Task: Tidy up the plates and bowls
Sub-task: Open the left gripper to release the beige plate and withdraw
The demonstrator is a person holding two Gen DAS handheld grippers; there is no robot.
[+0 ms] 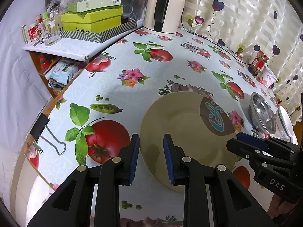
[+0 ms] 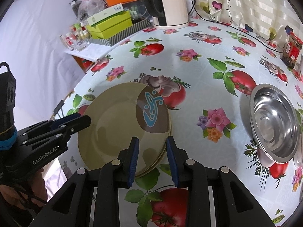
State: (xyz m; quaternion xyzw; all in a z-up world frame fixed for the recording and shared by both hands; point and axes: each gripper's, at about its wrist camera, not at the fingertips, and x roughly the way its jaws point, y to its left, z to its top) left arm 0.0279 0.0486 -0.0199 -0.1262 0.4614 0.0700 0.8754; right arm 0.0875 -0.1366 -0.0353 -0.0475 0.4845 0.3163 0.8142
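Observation:
A stack of beige plates with a brown patch and blue motif lies on the table; it also shows in the right wrist view. My left gripper is open and empty, straddling the stack's near left rim. My right gripper is open and empty over the stack's near right edge; it shows at the right of the left wrist view. A steel bowl stands right of the plates, also in the left wrist view. A white bowl sits beyond it.
A white kettle stands at the back with a black cord along the curtain. A side shelf at the left holds green boxes and a glass mug. A red jar stands at the right. A binder clip grips the tablecloth edge.

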